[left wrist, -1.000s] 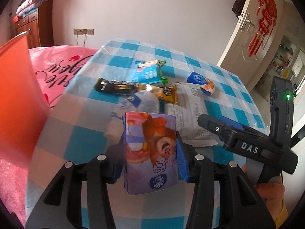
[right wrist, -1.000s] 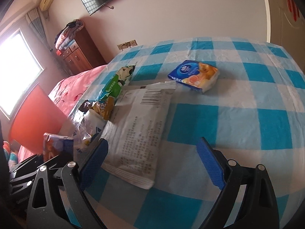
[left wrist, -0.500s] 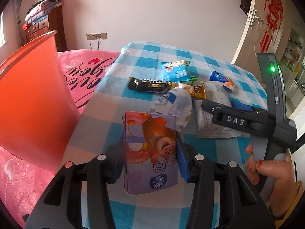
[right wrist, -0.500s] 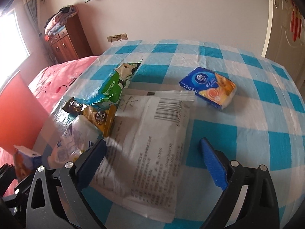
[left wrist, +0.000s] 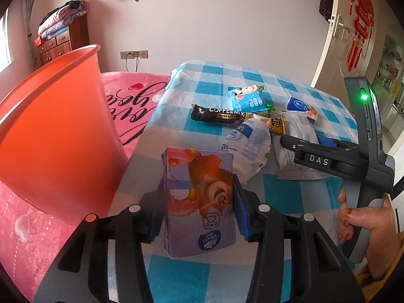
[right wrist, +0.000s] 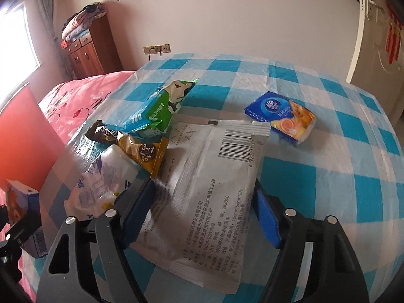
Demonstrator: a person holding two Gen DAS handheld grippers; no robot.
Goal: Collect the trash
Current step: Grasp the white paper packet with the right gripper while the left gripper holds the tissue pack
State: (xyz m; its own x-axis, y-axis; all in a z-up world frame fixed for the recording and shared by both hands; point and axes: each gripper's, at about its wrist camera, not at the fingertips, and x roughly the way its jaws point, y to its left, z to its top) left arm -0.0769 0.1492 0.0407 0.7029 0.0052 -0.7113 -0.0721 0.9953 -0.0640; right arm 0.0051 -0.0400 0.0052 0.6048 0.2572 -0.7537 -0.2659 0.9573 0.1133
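My left gripper (left wrist: 199, 209) is shut on a purple tissue pack (left wrist: 199, 197), held upright above the table's near-left edge, beside the orange bin (left wrist: 58, 126). My right gripper (right wrist: 202, 207) straddles a flat white pouch (right wrist: 214, 171) with a barcode. Its jaws are closing, and the blue pads (right wrist: 265, 217) stand at the pouch's two edges. The left wrist view shows the right gripper (left wrist: 308, 142) low over that pouch (left wrist: 290, 161), held by a hand (left wrist: 366, 217). The purple pack (right wrist: 22, 202) shows at the right wrist view's left edge.
On the blue checked tablecloth (right wrist: 341, 151) lie a crumpled white bag (right wrist: 106, 181), a dark coffee sachet (left wrist: 219, 115), a gold sachet (right wrist: 146, 154), a green-blue pack (right wrist: 161, 108) and a blue tissue pack (right wrist: 282, 118). A pink bed (left wrist: 131, 101) lies behind the bin.
The left gripper carried the purple pack leftward, so the orange bin looms nearer. The right gripper slid forward over the white pouch and its jaws narrowed around it.
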